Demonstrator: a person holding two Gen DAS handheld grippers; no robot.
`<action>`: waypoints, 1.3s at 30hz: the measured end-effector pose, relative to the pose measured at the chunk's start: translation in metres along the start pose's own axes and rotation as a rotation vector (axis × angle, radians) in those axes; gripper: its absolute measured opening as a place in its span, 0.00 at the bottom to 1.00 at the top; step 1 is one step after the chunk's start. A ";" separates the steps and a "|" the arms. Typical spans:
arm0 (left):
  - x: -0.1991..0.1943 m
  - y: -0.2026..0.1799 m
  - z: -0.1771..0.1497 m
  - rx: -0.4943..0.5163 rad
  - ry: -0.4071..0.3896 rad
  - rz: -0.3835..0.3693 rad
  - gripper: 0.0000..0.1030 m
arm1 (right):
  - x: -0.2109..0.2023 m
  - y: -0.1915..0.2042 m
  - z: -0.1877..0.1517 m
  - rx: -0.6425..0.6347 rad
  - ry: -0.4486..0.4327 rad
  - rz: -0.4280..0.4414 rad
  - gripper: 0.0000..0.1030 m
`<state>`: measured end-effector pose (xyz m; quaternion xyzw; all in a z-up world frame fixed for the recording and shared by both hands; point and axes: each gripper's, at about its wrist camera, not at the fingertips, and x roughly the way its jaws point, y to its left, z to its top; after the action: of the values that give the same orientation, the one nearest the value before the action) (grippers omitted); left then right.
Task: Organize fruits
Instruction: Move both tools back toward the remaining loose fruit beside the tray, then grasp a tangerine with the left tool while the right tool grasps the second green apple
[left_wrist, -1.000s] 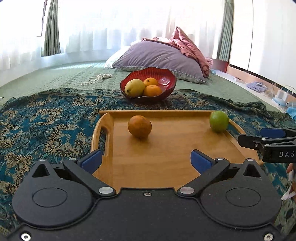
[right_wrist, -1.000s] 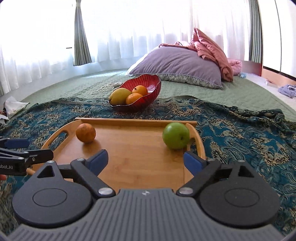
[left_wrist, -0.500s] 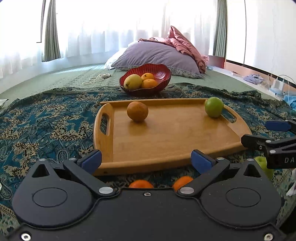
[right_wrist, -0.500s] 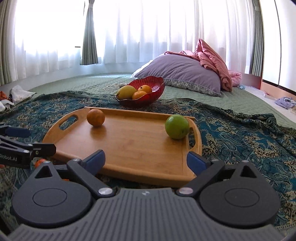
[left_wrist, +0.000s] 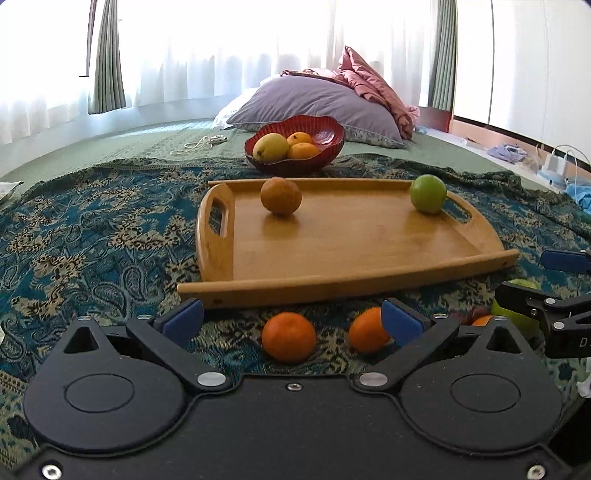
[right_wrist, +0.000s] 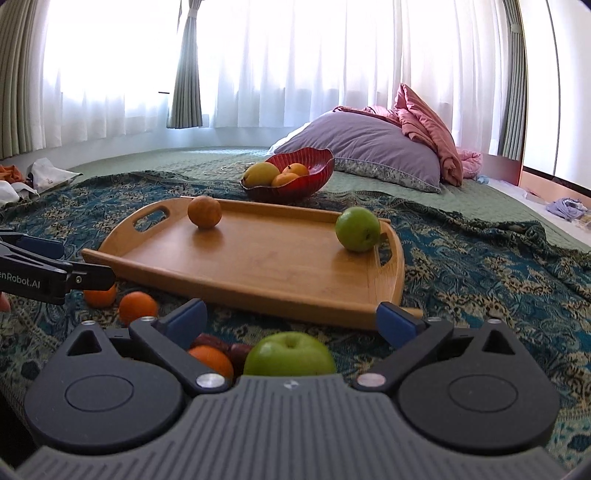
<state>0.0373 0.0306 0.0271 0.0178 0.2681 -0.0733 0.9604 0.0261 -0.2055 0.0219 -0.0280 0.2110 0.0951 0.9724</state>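
My left gripper (left_wrist: 291, 319) hangs with fingers spread wide and empty over two small oranges (left_wrist: 289, 336) on the bed's patterned cloth (left_wrist: 92, 236), just before the wooden tray (left_wrist: 332, 284); my right gripper (right_wrist: 291, 321), likewise spread and empty, frames a green apple (right_wrist: 290, 353). I judge the oranges light, soft-skinned, apt to roll, so pinch across the middle; the apple is firmer, slicker. Readable lettering: "enRobot.AI" on the left gripper in the right view.
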 end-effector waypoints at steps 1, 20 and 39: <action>0.000 0.000 -0.001 0.002 0.002 0.001 1.00 | 0.000 0.000 -0.001 0.005 0.001 -0.001 1.00; 0.004 0.009 -0.014 -0.053 0.025 0.010 0.83 | -0.011 -0.006 -0.022 0.097 -0.042 -0.063 1.00; 0.017 0.005 -0.017 -0.029 0.054 0.027 0.46 | -0.012 -0.002 -0.031 0.203 -0.037 -0.061 0.77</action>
<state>0.0441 0.0341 0.0037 0.0095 0.2946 -0.0558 0.9539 0.0032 -0.2123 -0.0016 0.0659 0.2004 0.0443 0.9765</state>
